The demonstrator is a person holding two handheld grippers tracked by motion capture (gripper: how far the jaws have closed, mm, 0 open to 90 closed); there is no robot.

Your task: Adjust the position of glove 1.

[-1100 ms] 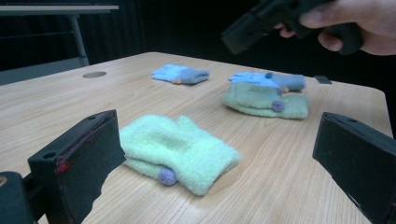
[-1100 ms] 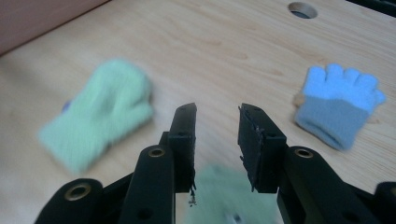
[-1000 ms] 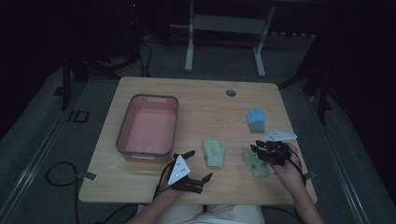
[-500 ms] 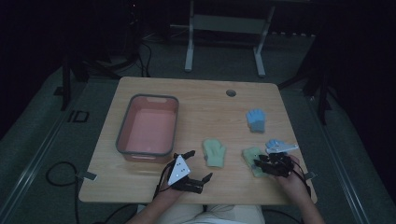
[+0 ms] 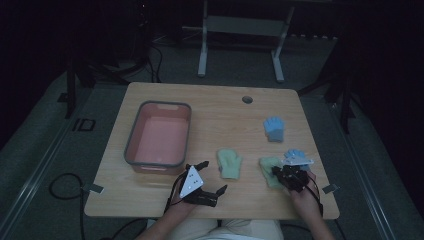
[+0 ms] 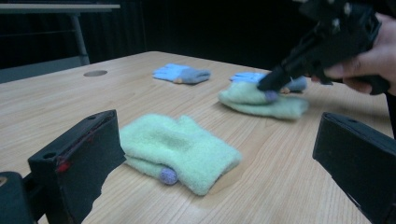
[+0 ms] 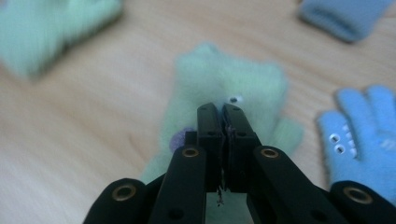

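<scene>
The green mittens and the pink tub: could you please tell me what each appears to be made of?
The green mittens, one near the table's middle and one under the right tongs, look like soft fleece or brushed knit: fuzzy nap, rounded edges, matte. The pink tub looks like moulded plastic: smooth walls, rounded corners and a grey rim, though the dim light leaves its finish uncertain.

My left gripper [image 5: 207, 177] rests low at the near table edge with jaws spread wide, while my right gripper [image 7: 223, 122], held in my right hand [image 5: 306, 199], has its jaws pressed together.
</scene>
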